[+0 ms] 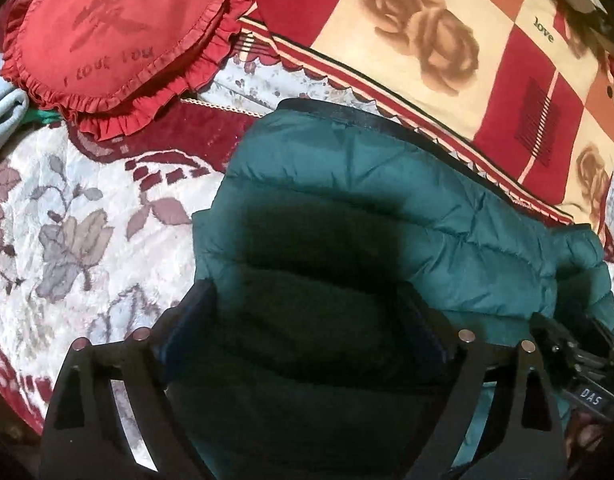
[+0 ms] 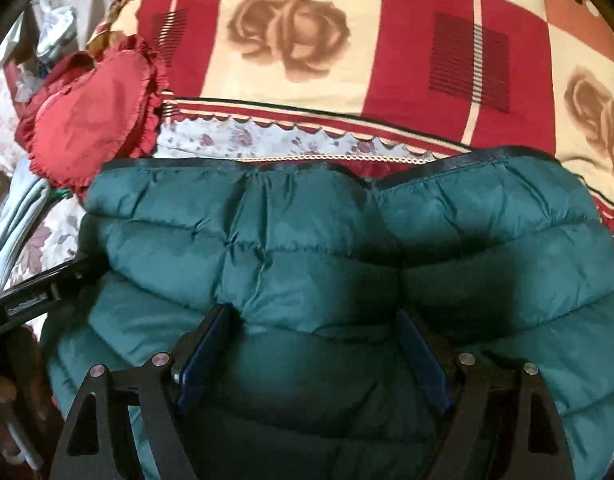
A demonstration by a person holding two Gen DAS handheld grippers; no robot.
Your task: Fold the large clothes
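Observation:
A teal quilted puffer jacket (image 1: 387,200) lies folded on a floral bedspread; it also fills the right wrist view (image 2: 307,240), its black-trimmed edge toward the pillow. My left gripper (image 1: 303,312) is open, its fingers wide apart just above the jacket's near left part. My right gripper (image 2: 315,332) is open, its blue-padded fingers (image 2: 211,336) spread over the jacket's middle, pressing on or hovering just above it. The right gripper's body shows at the left view's lower right (image 1: 579,364); the left gripper's arm shows at the right view's left edge (image 2: 47,284).
A red heart-shaped frilled cushion (image 1: 115,36) lies at the far left on the bedspread (image 1: 67,220). A large red-and-cream rose-print pillow (image 1: 447,40) lies behind the jacket. Pale blue folded cloth (image 1: 3,112) sits at the left edge.

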